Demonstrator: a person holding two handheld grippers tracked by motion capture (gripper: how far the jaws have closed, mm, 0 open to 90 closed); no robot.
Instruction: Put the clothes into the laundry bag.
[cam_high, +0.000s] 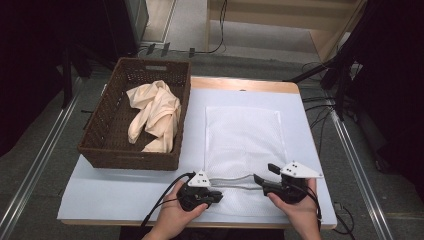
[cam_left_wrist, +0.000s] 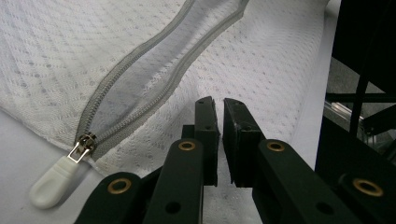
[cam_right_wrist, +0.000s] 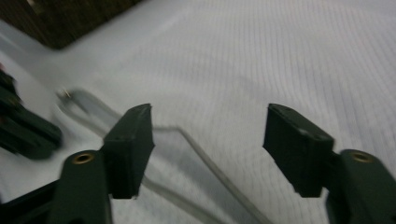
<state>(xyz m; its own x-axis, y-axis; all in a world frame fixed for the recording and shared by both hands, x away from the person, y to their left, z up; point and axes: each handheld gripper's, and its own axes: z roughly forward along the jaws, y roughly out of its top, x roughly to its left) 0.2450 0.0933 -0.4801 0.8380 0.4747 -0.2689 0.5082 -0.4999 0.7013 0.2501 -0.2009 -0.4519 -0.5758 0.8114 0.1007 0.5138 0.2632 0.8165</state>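
On the white table (cam_high: 125, 195), the mesh bag (cam_high: 244, 135) lies under both grippers: left gripper (cam_left_wrist: 220, 105) clenched on its fabric, right gripper (cam_right_wrist: 208, 126) released.

At the middle of the high view lay a white mesh laundry bag (cam_high: 243, 137), its weave a fine dotted honeycomb pattern in the left gripper view. Its zipper (cam_left_wrist: 140, 84) was grey with silvery teeth, and the pull tab (cam_left_wrist: 50, 184) at the lower left of that view was off-white on a metal slider. The basket (cam_high: 107, 125) at the left of the high view was dark brown woven wicker, holding a pale peach cloth (cam_high: 155, 115). The table top (cam_high: 100, 192) was white with a light wood edge. Both the left gripper (cam_left_wrist: 220, 112) and the right gripper (cam_right_wrist: 208, 140) were black with brass-coloured rivets.
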